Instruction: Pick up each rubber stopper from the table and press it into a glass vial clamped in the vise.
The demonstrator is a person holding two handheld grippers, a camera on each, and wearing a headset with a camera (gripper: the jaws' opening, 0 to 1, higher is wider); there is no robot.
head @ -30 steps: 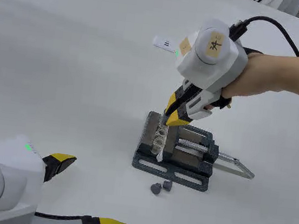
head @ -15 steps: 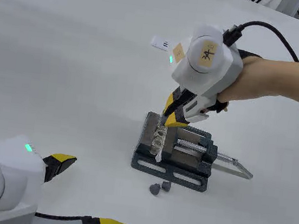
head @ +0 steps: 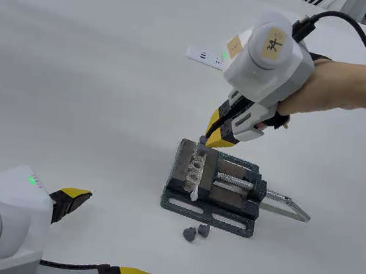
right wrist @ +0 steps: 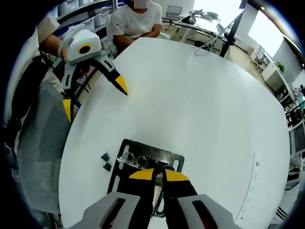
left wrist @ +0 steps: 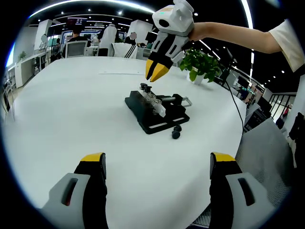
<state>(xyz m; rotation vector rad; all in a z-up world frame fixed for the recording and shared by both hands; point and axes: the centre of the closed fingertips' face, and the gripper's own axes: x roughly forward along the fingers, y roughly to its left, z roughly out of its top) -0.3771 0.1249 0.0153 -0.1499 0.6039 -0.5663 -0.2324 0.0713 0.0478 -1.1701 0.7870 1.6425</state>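
Observation:
A dark vise (head: 218, 201) stands mid-table and clamps a row of glass vials (head: 194, 172). The far vial carries a grey stopper (head: 202, 141). My right gripper (head: 215, 139) hovers just above and to the right of that stopper, jaws together, nothing visibly held. In the right gripper view its tips (right wrist: 159, 175) hang over the vise (right wrist: 125, 145) and vials (right wrist: 134, 160). Two loose stoppers (head: 195, 232) lie in front of the vise, also seen as stoppers (right wrist: 106, 161). My left gripper (head: 102, 237) rests open at the near left, far from the vise (left wrist: 143, 107).
A white paper slip (head: 205, 55) lies beyond the vise. The vise handle (head: 288, 205) sticks out to the right. A black cable (head: 343, 33) trails from the right gripper. A potted plant (left wrist: 202, 64) and seated people are at the table's far side.
My right gripper has lifted up and slightly right off the far vial, leaving the stopper sitting on it. The left gripper has stayed put.

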